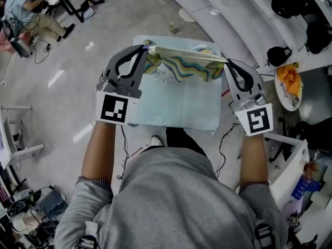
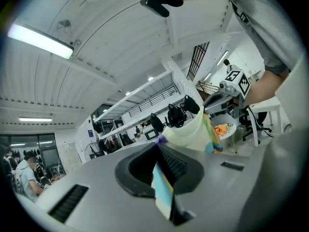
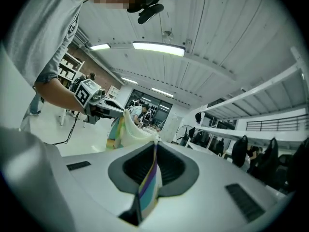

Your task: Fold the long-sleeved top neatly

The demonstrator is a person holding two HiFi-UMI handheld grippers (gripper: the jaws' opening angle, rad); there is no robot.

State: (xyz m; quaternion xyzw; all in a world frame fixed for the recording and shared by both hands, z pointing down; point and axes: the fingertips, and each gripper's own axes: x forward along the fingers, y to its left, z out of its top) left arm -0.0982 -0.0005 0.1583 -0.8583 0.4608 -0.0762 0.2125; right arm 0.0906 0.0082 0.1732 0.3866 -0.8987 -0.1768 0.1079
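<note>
Hanging in the air between both tools, the long-sleeved top is drawn into a band across the head view, from about 11 o'clock to 1 o'clock. It is cream cloth with wavy stripes of yellow, teal and purple, and its middle sags a little. Below it lies the counter, covered by a pale blue cloth; the garment does not rest on it.

The left hand-held gripper has its jaws together, clamped on the top's edge at the band's 9 o'clock end. In the left gripper view a strip of the fabric runs pinched between the dark pads, and the rest billows out past the tips toward 1 o'clock.

The right hand-held gripper is likewise closed on the fabric at the band's 3 o'clock end. Its own view shows a striped fold caught between the pads, with the garment spreading toward 10 o'clock.

Each tool's marker cube faces up toward the head camera, with a forearm behind it toward 6 o'clock.
</note>
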